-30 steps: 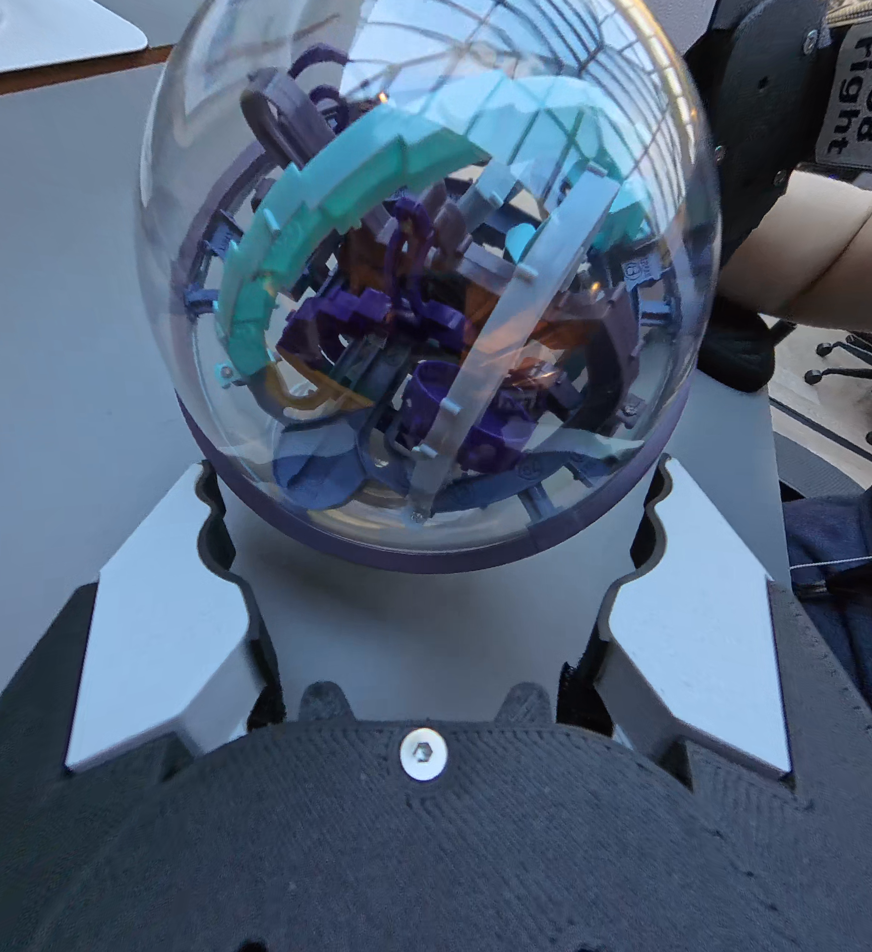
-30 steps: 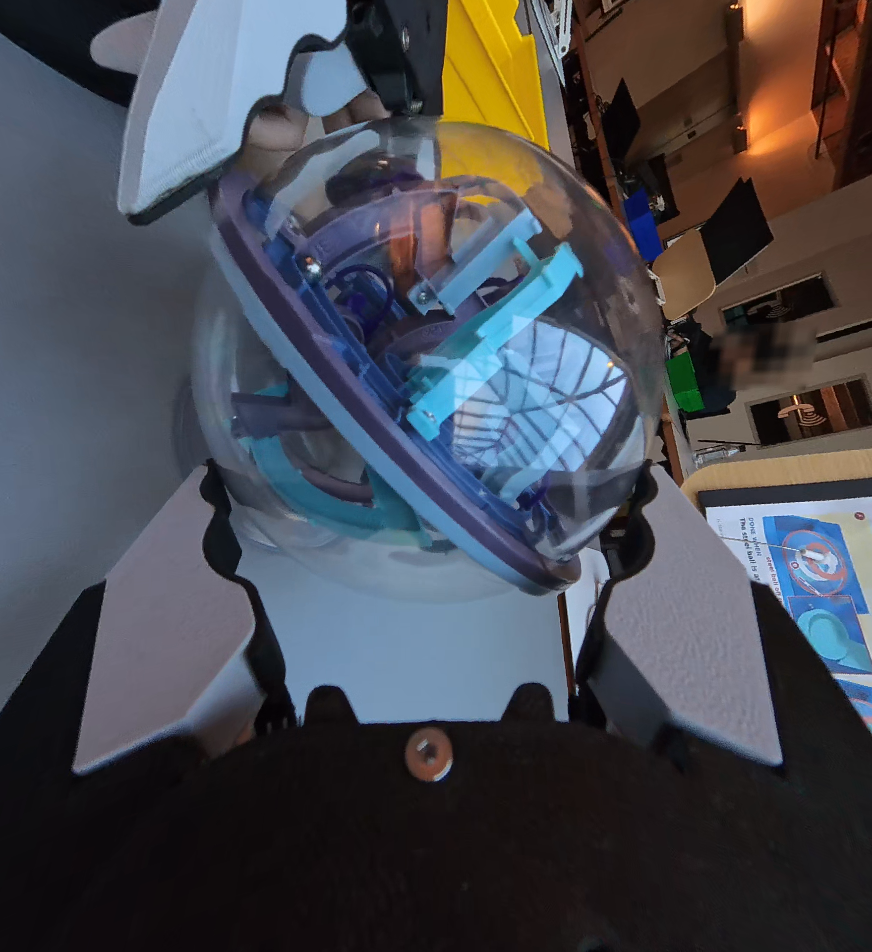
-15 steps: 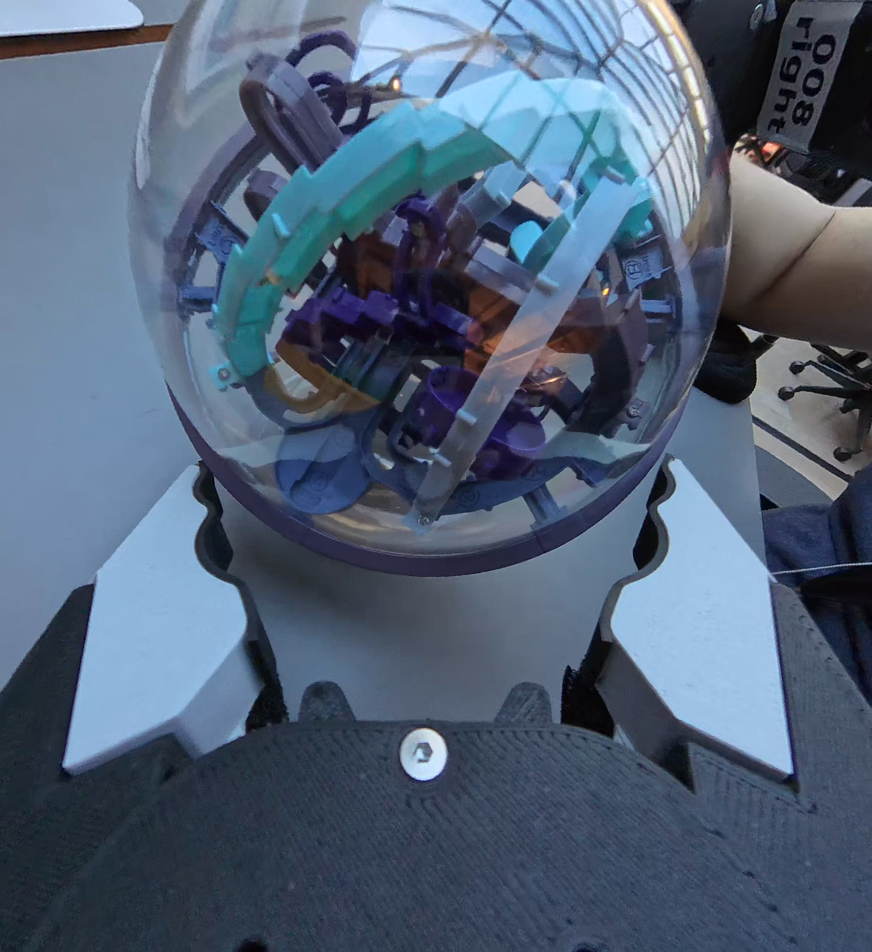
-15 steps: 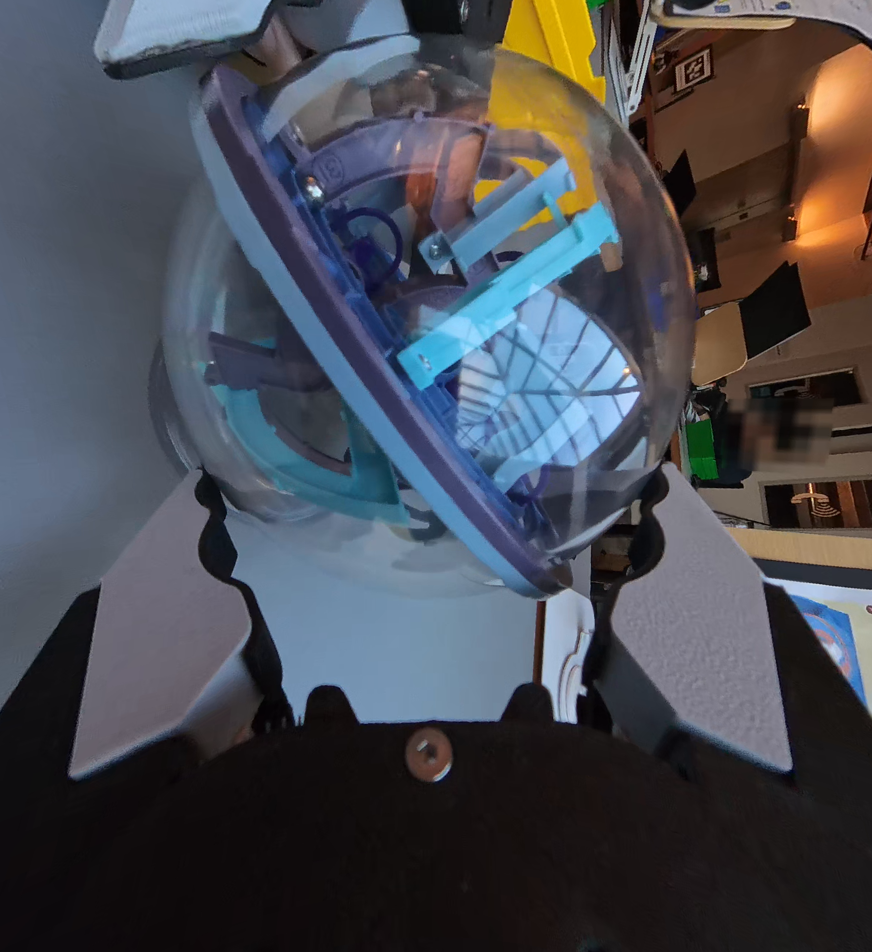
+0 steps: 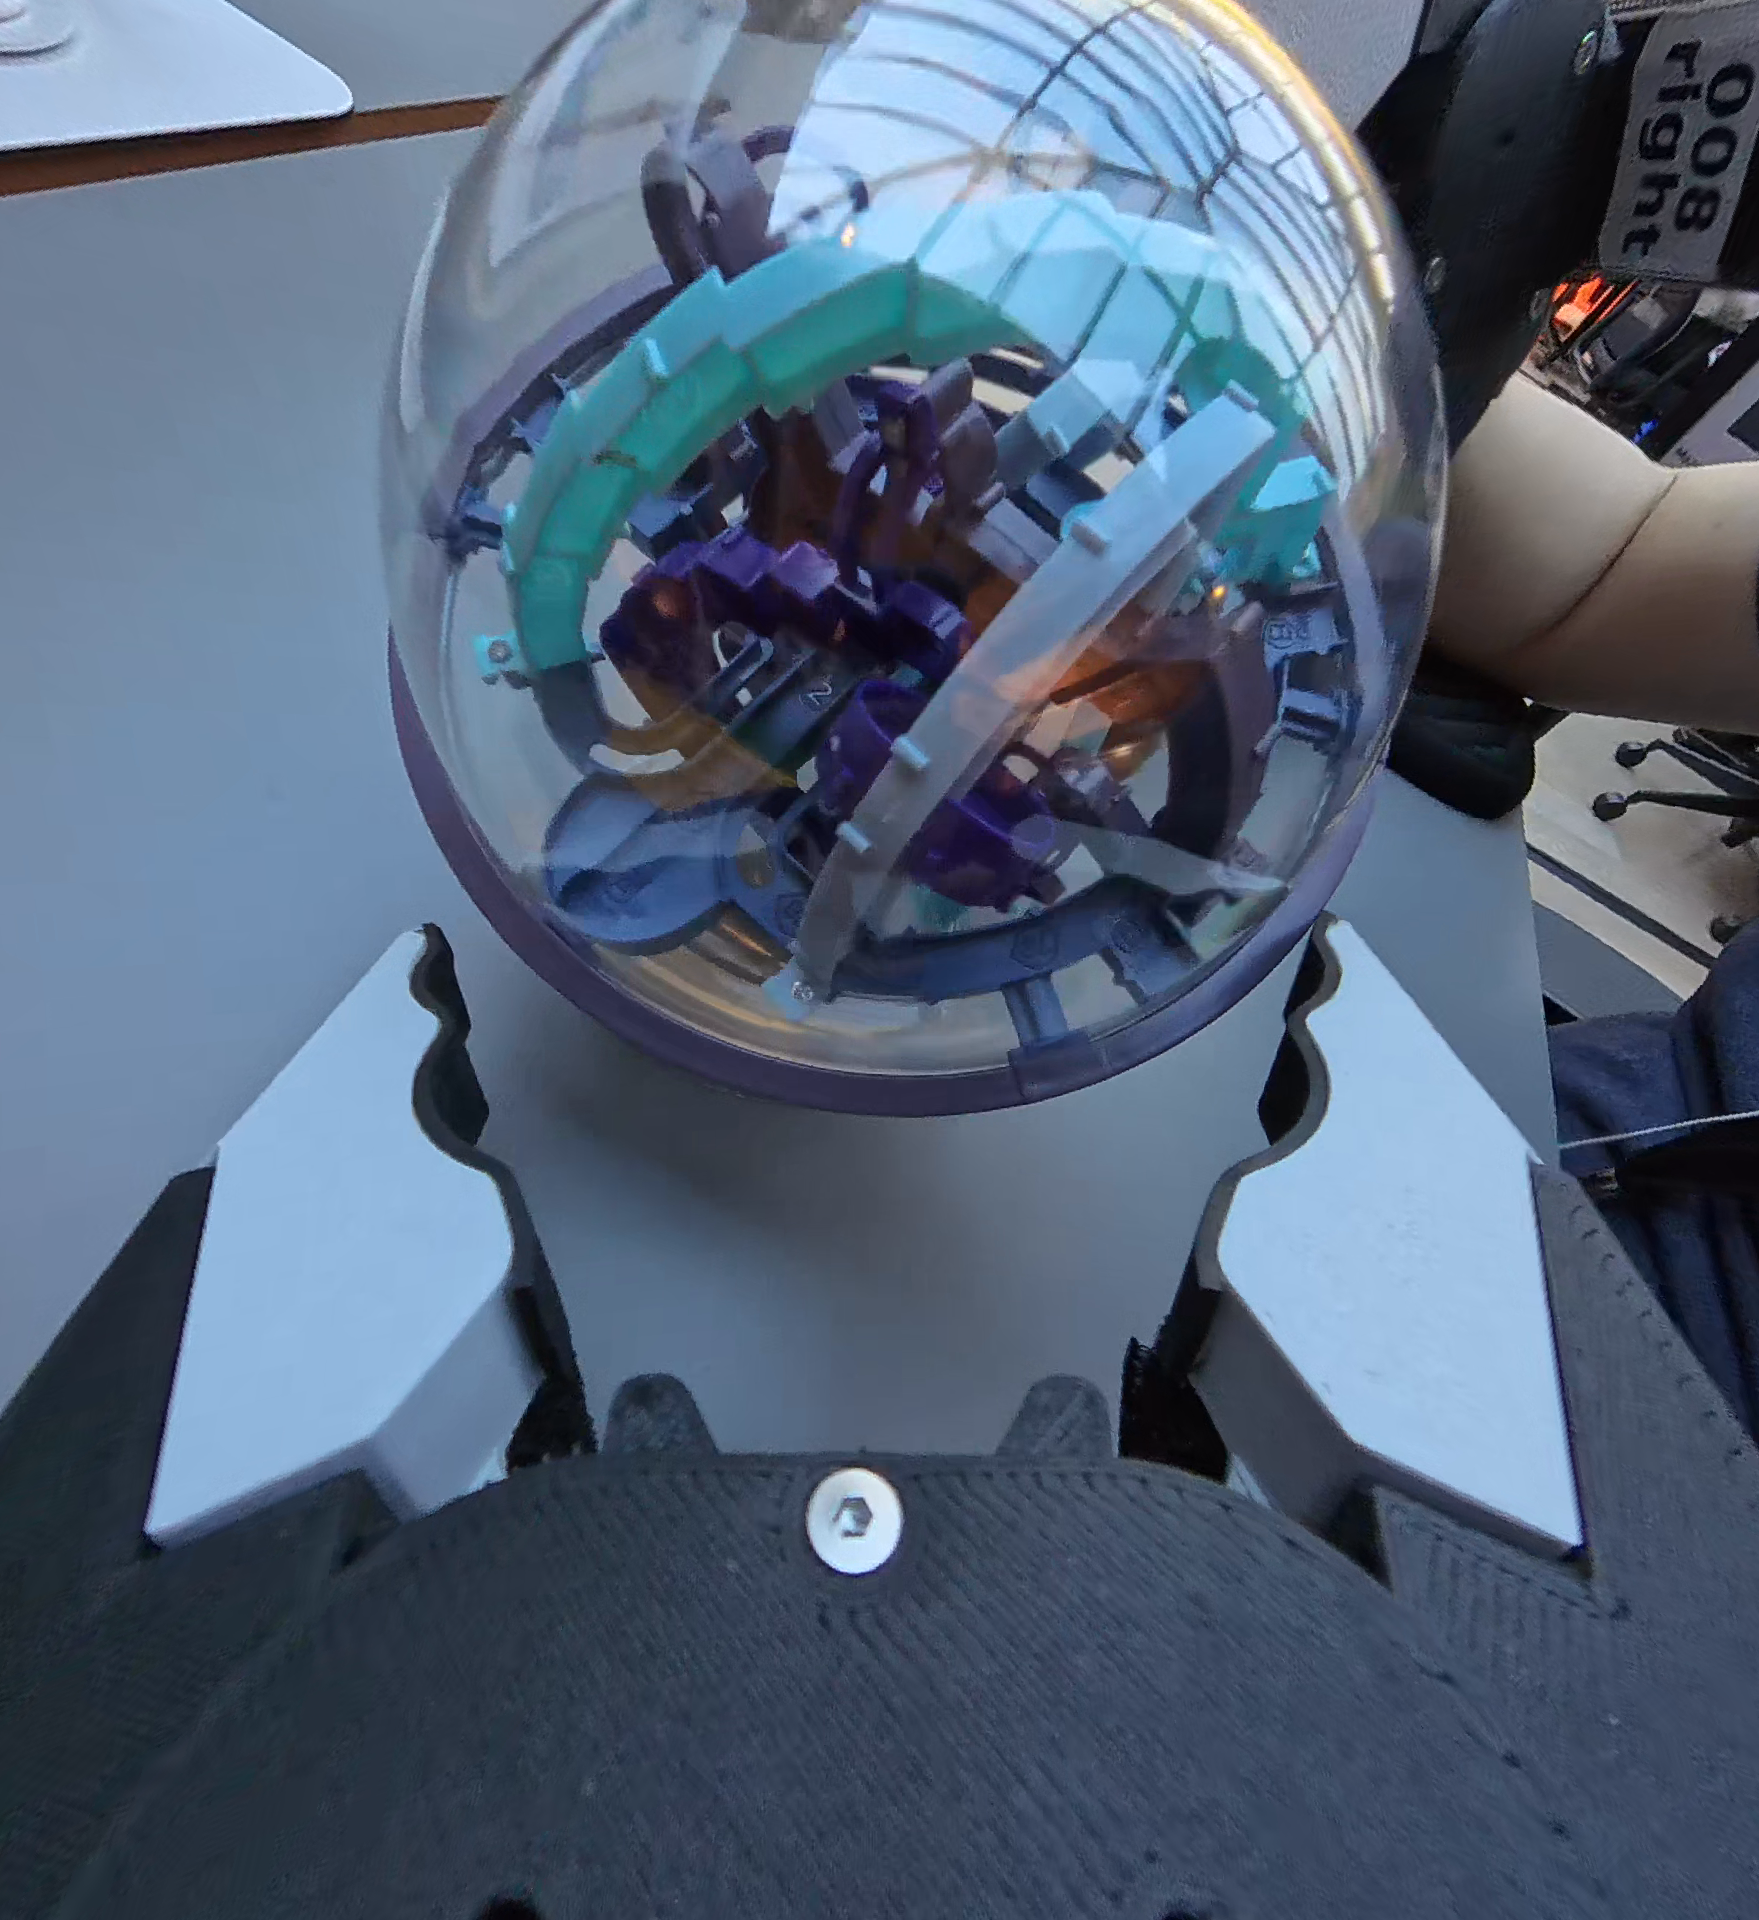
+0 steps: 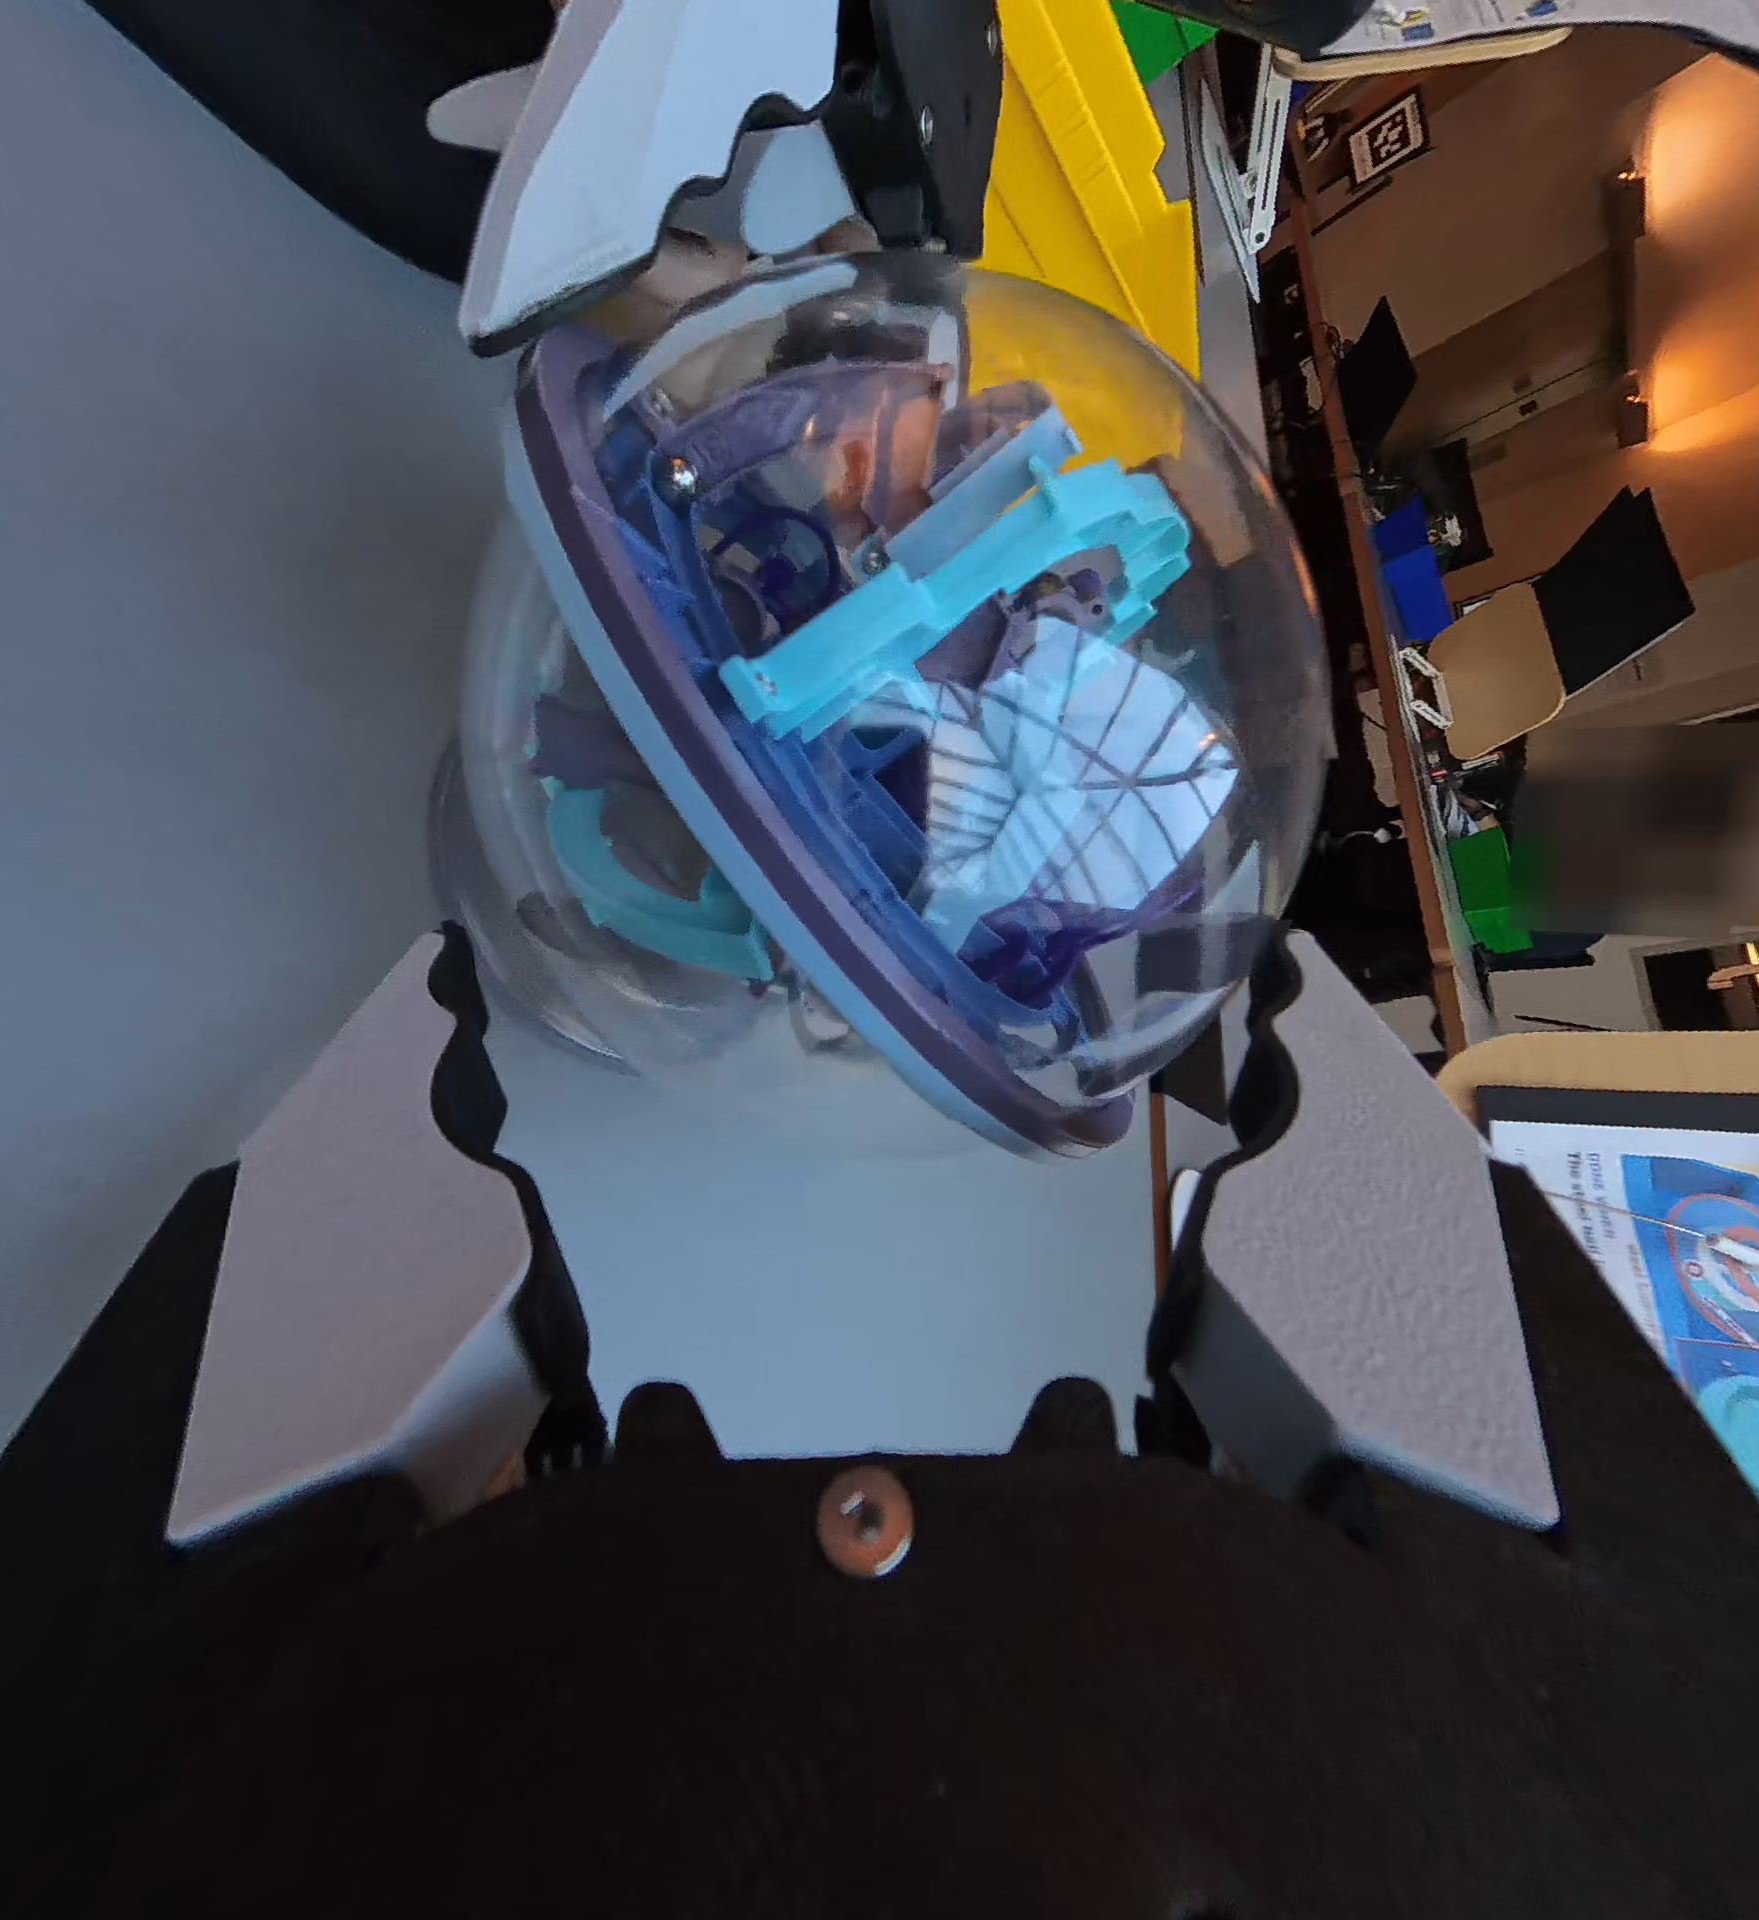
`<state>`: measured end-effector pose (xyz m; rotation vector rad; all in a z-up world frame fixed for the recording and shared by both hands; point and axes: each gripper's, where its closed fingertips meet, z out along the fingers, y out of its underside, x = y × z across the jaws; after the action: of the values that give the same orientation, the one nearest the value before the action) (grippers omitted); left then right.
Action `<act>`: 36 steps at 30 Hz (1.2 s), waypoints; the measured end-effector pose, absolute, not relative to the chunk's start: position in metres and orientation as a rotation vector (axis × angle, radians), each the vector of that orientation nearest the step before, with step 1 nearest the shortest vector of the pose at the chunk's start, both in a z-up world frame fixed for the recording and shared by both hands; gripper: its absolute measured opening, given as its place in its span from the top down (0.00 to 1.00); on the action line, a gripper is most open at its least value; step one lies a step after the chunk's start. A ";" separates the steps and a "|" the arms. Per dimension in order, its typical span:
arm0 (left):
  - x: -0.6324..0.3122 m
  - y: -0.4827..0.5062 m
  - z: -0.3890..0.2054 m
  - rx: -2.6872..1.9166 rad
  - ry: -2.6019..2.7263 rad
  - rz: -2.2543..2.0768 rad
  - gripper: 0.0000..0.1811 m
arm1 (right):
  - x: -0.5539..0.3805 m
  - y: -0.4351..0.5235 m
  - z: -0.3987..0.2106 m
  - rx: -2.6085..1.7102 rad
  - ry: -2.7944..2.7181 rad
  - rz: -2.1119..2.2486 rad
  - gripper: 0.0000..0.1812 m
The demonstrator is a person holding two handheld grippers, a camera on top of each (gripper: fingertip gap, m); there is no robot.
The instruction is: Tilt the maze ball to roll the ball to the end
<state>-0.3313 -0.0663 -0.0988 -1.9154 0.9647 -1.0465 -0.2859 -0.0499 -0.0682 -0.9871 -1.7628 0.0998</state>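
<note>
The maze ball (image 5: 906,540) is a clear sphere with teal, purple and grey tracks and a purple rim around its middle. My left gripper (image 5: 870,966) holds its lower part between wide-set fingertips above the grey table (image 5: 127,623). My right gripper (image 6: 859,966) clamps it from the other side, and there the maze ball (image 6: 885,707) shows its rim running diagonally. A small shiny metal ball (image 6: 683,480) sits just inside the rim near the top. The left gripper's finger (image 6: 594,208) touches the sphere's far side. The right gripper's black body (image 5: 1633,156) shows behind the sphere.
A person's forearm (image 5: 1581,603) reaches in from the right. A white flat tray (image 5: 75,83) lies at the far left of the table. A yellow bin (image 6: 1083,208) and a printed sheet (image 6: 1706,1299) lie beyond the table edge. Office chairs (image 5: 1737,790) stand on the floor.
The sphere has tipped and shifted slightly between the grippers; in the left view it sits further right and the right gripper's arm has dropped. Both grips hold.
</note>
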 end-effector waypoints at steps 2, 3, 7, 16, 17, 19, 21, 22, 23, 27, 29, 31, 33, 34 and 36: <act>-0.333 -0.066 -0.093 -1.899 0.933 -1.081 0.17 | -0.287 -0.056 -0.064 -1.043 -1.745 0.227 0.20; -0.333 -0.066 -0.090 -1.892 0.921 -1.101 0.17 | -0.288 -0.058 -0.060 -1.072 -1.730 0.296 0.20; -0.332 -0.071 -0.089 -1.885 0.928 -1.121 0.14 | -0.286 -0.047 -0.056 -1.267 -1.622 0.562 0.15; -0.328 -0.066 -0.108 -1.923 1.017 -0.891 0.13 | -0.294 -0.047 -0.086 -1.546 -1.555 1.020 0.14; -0.328 -0.066 -0.109 -1.918 1.024 -0.864 0.13 | -0.296 -0.049 -0.087 -1.555 -1.560 1.043 0.14; -0.327 -0.066 -0.110 -1.921 1.030 -0.850 0.13 | -0.300 -0.049 -0.088 -1.555 -1.551 1.061 0.13; -0.327 -0.067 -0.112 -1.932 1.031 -0.869 0.13 | -0.302 -0.049 -0.088 -1.542 -1.546 1.066 0.13; -0.326 -0.068 -0.112 -1.938 1.034 -0.876 0.13 | -0.302 -0.049 -0.088 -1.535 -1.546 1.065 0.14; -0.326 -0.069 -0.113 -1.943 1.041 -0.880 0.13 | -0.301 -0.049 -0.088 -1.528 -1.548 1.062 0.14; -0.324 -0.075 -0.121 -1.967 1.103 -0.852 0.13 | -0.300 -0.051 -0.089 -1.492 -1.557 1.053 0.15; -0.324 -0.074 -0.124 -1.969 1.118 -0.806 0.13 | -0.300 -0.051 -0.089 -1.487 -1.550 1.053 0.15; -0.324 -0.070 -0.124 -1.966 1.115 -0.780 0.15 | -0.299 -0.050 -0.090 -1.476 -1.550 1.038 0.16; -0.324 -0.068 -0.122 -1.948 1.109 -0.776 0.15 | -0.299 -0.049 -0.092 -1.471 -1.545 1.021 0.15; -0.324 -0.067 -0.120 -1.937 1.100 -0.780 0.15 | -0.299 -0.049 -0.093 -1.474 -1.540 1.020 0.15; -0.324 -0.065 -0.113 -1.904 1.066 -0.804 0.15 | -0.300 -0.048 -0.096 -1.494 -1.521 1.026 0.16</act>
<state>-0.3242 -0.0648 -0.1135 -1.9044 1.0662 -0.8038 -0.2995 -0.0483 -0.0961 -1.4938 -1.5212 1.0256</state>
